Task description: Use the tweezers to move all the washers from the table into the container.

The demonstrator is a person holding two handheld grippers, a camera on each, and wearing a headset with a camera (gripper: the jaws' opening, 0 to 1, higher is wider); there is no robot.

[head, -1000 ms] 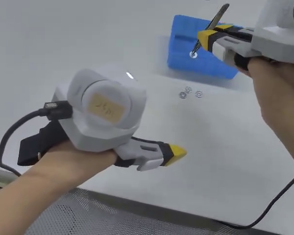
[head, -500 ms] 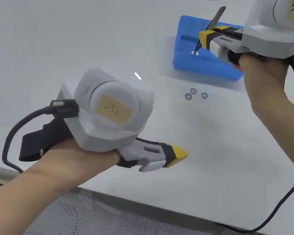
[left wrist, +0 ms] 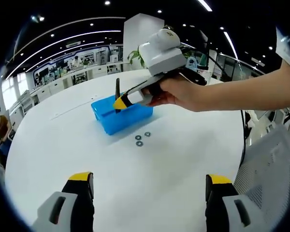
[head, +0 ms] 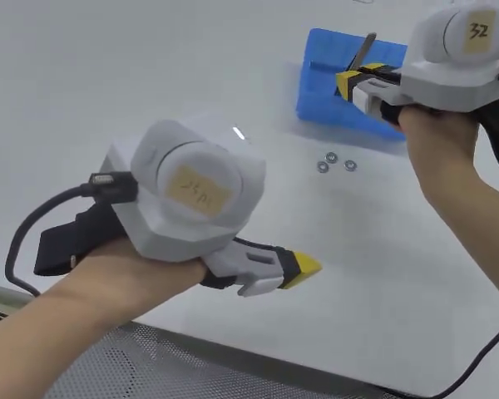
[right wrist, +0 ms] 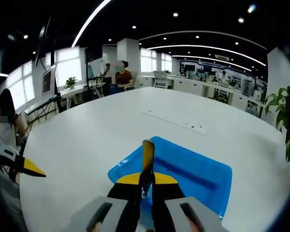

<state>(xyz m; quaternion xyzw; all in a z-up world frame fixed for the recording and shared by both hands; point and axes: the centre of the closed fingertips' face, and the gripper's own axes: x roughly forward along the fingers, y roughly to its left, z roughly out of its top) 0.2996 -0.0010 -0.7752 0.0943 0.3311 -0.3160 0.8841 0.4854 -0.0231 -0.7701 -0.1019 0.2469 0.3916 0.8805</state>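
Note:
My right gripper point(head: 350, 84) is shut on dark metal tweezers point(head: 363, 51) and hovers over the blue container point(head: 326, 91) at the back of the white table. In the right gripper view the tweezers point(right wrist: 147, 157) stick up between the closed yellow-tipped jaws of the right gripper point(right wrist: 145, 181), above the container point(right wrist: 193, 176). Three small washers point(head: 333, 162) lie on the table just in front of the container, and they also show in the left gripper view as washers point(left wrist: 142, 139). My left gripper point(left wrist: 145, 193) is held open low over the near table, holding nothing.
The white table point(head: 150, 75) is round and wide, with bare surface to the left and near side of the container. A perforated grey panel point(head: 150, 366) lies below the table's front edge. Cables trail from both grippers. People sit at desks far behind.
The head camera has drifted slightly. My right gripper has shifted farther over the container with the tweezers, whose tip is now hidden behind the jaws. The left gripper has stayed put.

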